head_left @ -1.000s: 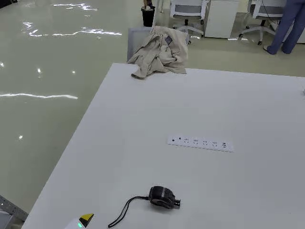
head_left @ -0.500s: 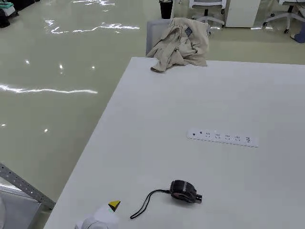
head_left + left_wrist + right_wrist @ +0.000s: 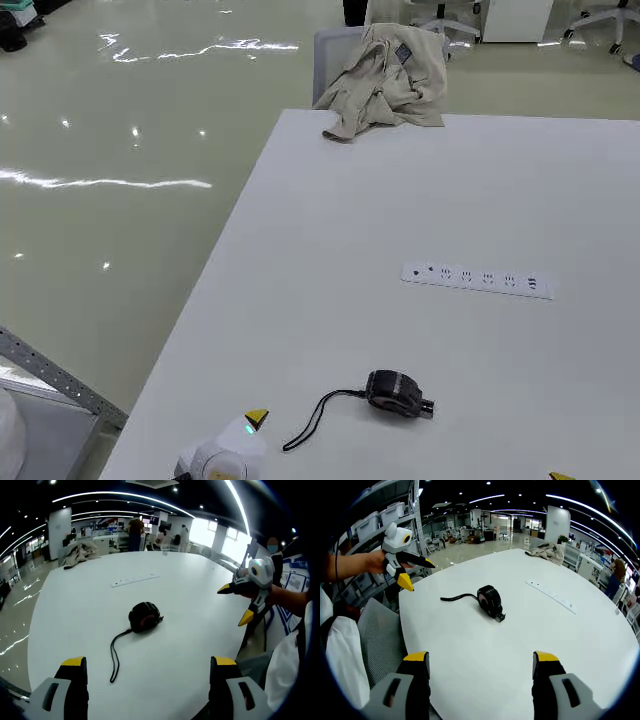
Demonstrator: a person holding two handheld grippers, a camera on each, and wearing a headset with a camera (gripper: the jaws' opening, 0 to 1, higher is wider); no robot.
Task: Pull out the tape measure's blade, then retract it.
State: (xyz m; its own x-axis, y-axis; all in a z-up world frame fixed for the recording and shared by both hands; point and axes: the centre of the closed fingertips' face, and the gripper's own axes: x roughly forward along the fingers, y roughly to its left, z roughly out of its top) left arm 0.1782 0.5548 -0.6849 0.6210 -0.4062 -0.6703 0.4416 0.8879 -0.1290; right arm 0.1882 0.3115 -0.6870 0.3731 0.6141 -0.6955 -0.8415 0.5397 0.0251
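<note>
Tape measure (image 3: 398, 390) on table (image 3: 420, 200) (blade in)

The tape measure (image 3: 398, 389) lies on the white table (image 3: 300, 250). The power strip (image 3: 477, 281) is beyond it, and the left gripper (image 3: 250, 425) is near its strap (image 3: 315, 422).

Your left gripper (image 3: 148, 661) and right gripper (image 3: 481, 656) match: white-grey bodies, black jaws capped with yellow tips. A small green light (image 3: 248, 428) glows on the left one's body. You wear a white top (image 3: 287, 665).
</note>
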